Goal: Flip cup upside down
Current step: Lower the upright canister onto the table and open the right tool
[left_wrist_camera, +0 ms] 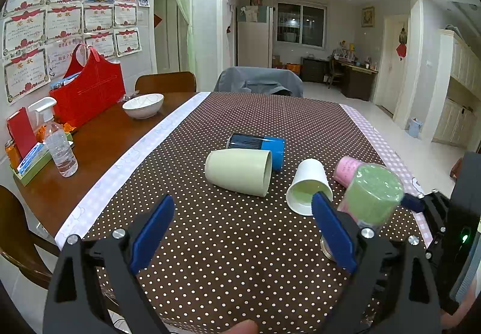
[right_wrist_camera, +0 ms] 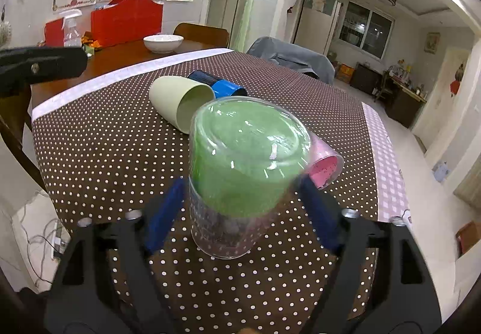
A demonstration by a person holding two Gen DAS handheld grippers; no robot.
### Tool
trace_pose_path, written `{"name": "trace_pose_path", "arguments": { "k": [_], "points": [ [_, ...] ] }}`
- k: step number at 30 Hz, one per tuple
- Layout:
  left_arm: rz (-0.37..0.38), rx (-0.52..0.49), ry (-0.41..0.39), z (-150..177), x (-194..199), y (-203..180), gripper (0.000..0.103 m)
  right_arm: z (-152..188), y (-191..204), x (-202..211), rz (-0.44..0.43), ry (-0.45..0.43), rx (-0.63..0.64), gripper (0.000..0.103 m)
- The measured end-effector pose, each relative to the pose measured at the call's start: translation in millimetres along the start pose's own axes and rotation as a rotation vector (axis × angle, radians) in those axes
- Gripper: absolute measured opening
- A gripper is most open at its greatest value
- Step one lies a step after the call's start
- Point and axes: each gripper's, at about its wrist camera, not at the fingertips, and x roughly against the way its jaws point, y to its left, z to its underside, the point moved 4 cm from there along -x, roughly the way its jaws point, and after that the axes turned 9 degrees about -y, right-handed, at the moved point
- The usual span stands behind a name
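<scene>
The desk point(left_wrist_camera: 99, 150) wears a brown dotted cloth point(left_wrist_camera: 240, 243), with a red bag point(left_wrist_camera: 90, 93) and a white bowl point(left_wrist_camera: 143, 105) on its bare wood. On the cloth lie a pale green cup point(left_wrist_camera: 239, 171), a blue cup point(left_wrist_camera: 258, 144), a white paper cup point(left_wrist_camera: 309, 186) and a pink cup point(left_wrist_camera: 345, 168), all on their sides. The right tool point(right_wrist_camera: 240, 201) clamps the clear green-lined cup point(right_wrist_camera: 243, 159), bottom tilted up, over the cloth's right side. The left tool point(left_wrist_camera: 240, 228) hangs wide open, holding nothing.
</scene>
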Motion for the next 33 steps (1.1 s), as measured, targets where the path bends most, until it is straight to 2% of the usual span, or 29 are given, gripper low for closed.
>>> {"name": "trace_pose_path", "arguments": {
  "k": [3,15,33],
  "points": [
    [0.001,0.0,0.0,0,0,0,0.091,-4,-4,4,0.002,-0.014,-0.022,0.097],
    [0.011,-0.023,-0.025,-6,10,-13,0.091,-18,-26,22,0.004,-0.042,-0.128,0.097],
    [0.011,-0.062,-0.088,-24,38,-35,0.091,-39,-66,61,0.007,-0.093,-0.353,0.097]
  ]
}}
